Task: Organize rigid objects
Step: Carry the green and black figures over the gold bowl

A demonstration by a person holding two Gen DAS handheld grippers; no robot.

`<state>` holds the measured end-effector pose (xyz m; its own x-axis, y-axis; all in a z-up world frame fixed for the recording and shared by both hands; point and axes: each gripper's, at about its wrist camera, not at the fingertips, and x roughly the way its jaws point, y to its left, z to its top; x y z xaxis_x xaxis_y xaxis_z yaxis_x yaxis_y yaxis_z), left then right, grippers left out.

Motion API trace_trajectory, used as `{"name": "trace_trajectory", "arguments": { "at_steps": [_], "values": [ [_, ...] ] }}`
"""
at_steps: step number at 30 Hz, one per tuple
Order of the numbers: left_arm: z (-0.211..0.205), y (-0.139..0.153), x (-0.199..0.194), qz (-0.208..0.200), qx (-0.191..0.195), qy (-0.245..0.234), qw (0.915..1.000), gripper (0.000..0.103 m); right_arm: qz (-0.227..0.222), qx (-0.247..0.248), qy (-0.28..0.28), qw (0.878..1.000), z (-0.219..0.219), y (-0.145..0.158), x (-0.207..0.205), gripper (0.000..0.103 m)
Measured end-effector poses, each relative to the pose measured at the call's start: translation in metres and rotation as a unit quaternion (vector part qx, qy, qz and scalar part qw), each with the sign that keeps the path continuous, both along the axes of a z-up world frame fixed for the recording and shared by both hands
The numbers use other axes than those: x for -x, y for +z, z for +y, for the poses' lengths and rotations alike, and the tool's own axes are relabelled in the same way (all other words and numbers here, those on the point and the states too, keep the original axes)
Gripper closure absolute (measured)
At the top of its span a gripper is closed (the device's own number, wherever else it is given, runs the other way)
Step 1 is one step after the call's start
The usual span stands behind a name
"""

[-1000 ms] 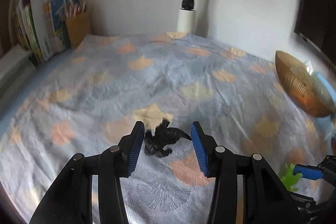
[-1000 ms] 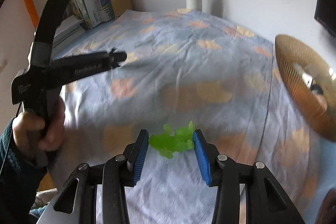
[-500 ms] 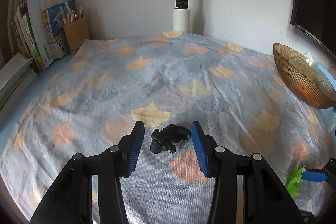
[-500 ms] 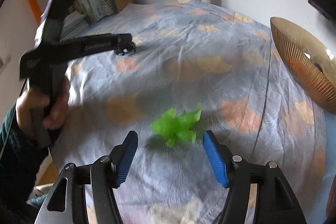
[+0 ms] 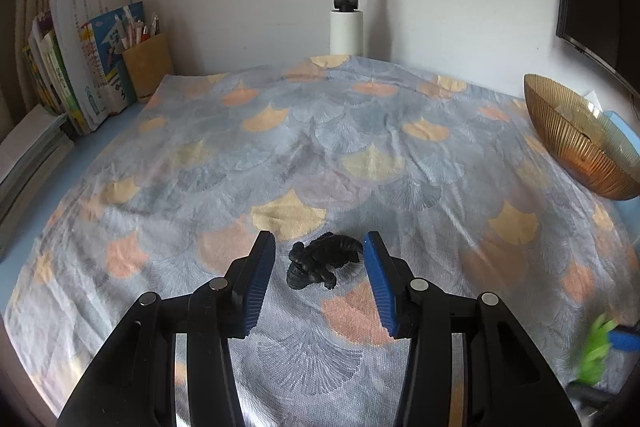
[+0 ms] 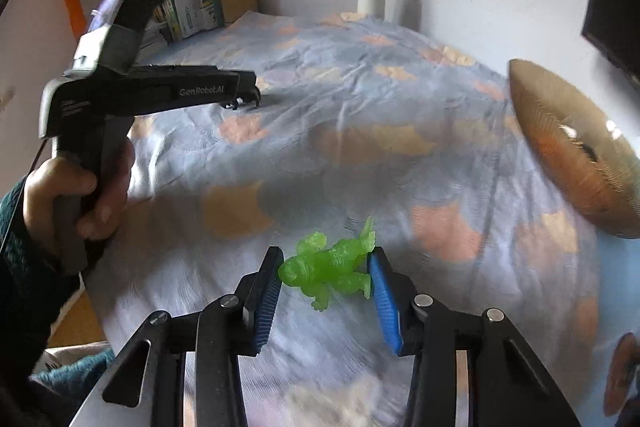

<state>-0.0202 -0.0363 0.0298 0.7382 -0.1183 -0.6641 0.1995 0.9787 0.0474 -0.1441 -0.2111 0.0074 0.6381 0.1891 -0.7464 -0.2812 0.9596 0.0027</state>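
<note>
While right tongs (image 6: 323, 269) close onto blurred green figure (image 6: 329, 267), left tongs (image 5: 319, 267) stand spread around black figure (image 5: 320, 261).

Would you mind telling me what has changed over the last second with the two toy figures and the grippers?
The right gripper opened off the green figure, then has just closed on it again. The left gripper still brackets the black figure without pressing it; that figure turned slightly. The gold bowl stayed put.
</note>
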Motion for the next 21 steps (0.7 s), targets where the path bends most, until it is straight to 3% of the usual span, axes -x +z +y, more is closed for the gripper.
{"name": "trace_trajectory", "arguments": {
  "at_steps": [6,10,16,21],
  "values": [
    [-0.030,0.016,0.007,-0.012,-0.020,-0.015,0.9996,0.069,-0.025,0.014,-0.046,0.999,-0.049,0.021,0.018,0.061],
    [-0.078,0.061,0.009,-0.037,0.020,-0.086,0.9954,0.069,-0.072,0.026,-0.078,0.994,-0.083,0.065,0.018,0.061],
    [-0.143,0.118,-0.020,-0.029,0.102,-0.173,0.9792,0.070,-0.135,0.079,-0.154,0.976,-0.139,0.121,0.007,0.061],
    [-0.200,0.122,-0.035,-0.026,0.097,-0.205,0.9736,0.070,-0.124,0.077,-0.215,0.966,-0.188,0.131,-0.017,0.061]
  ]
}}
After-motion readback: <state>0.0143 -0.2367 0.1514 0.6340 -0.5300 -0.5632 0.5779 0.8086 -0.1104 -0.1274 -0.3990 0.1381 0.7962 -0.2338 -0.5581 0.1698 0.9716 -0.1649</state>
